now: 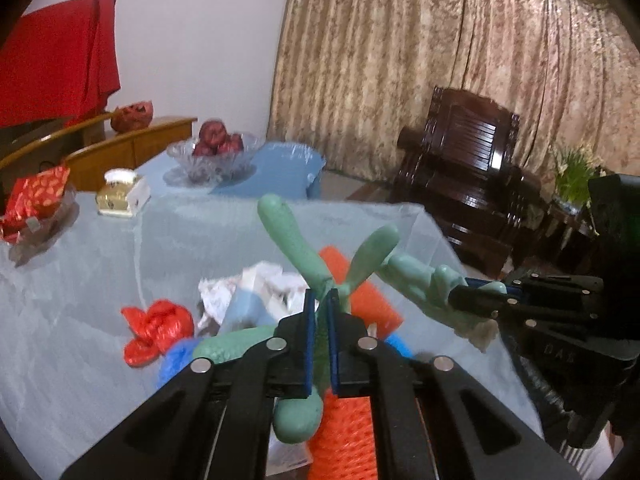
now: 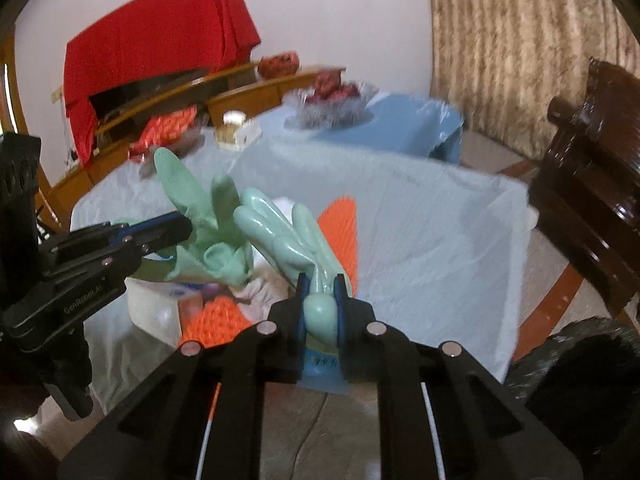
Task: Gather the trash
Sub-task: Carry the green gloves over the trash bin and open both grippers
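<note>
A: What is the left claw (image 1: 320, 312) doing?

B: Its two blue pads are clamped on a green rubber glove (image 1: 304, 248). The glove's fingers splay up and away just past the claw's tips, and a further part of it hangs down under the claw.

A: And the right claw (image 2: 320, 292)?

B: Also pinched tight on a green glove (image 2: 288, 232), a glossier one. Its fingers fan out ahead of the tips. From the left wrist view the right claw (image 1: 480, 296) shows off to the right, gripping that second glove (image 1: 424, 280).

A: Where is the rest of the trash?

B: On the bench (image 1: 100, 248) with the pale blue cover, just beyond and below the left claw. An orange mesh sleeve (image 1: 360, 300) lies right under the gloves. To the claw's left sit crumpled white paper (image 1: 256, 284), a knotted red plastic bag (image 1: 160, 328) and a bit of blue plastic (image 1: 176, 360).

A: Anything further out?

B: Far ahead and left of the left claw: a glass bowl of red fruit (image 1: 216, 152), a small white and gold box (image 1: 120, 196) and a red patterned packet (image 1: 36, 200). A dark wooden armchair (image 1: 464, 184) stands off the bench to the right, before a beige curtain (image 1: 440, 60).
</note>
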A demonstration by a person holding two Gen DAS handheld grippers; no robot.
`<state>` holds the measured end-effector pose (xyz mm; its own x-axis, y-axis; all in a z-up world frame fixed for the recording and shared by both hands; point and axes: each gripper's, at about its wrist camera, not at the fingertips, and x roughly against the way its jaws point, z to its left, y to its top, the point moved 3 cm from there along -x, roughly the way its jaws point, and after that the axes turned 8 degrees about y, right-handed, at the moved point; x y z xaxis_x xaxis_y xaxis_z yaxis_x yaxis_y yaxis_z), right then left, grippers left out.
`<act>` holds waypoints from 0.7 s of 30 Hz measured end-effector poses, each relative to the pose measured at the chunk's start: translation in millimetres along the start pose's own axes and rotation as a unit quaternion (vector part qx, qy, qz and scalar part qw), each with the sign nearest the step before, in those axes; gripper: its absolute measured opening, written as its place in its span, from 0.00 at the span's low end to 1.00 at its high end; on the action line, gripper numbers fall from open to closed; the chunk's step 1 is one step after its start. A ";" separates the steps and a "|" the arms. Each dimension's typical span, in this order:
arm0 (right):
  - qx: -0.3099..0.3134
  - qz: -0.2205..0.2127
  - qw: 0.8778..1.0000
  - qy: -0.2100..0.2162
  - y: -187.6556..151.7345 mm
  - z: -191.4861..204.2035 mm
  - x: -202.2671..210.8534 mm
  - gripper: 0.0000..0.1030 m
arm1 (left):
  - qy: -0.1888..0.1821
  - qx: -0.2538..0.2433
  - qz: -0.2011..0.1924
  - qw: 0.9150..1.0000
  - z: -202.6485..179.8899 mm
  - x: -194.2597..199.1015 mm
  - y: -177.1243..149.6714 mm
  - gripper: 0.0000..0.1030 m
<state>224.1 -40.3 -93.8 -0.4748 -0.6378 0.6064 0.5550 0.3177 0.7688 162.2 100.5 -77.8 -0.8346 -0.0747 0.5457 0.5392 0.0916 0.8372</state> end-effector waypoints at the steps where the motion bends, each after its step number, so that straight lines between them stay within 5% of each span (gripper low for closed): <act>1: 0.001 -0.006 1.000 -0.003 2.7 -0.2 5.4 0.11 | -0.002 0.001 -0.006 1.000 -1.4 3.8 4.1 0.06; 10: -0.004 -0.064 0.997 -0.046 13.7 -14.6 81.1 0.11 | -0.052 -0.012 -0.051 0.997 -41.7 33.3 43.8 0.05; 21: -0.065 -0.085 0.985 -0.137 -32.7 -80.3 172.5 0.11 | -0.145 -0.057 -0.046 0.987 -152.9 38.0 40.7 0.05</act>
<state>178.9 -217.1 -30.7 -0.7256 -0.4548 0.5165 0.5254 0.1186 0.8426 169.7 -50.4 -17.4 -0.8686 0.2122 0.4478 0.4551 -0.0159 0.8903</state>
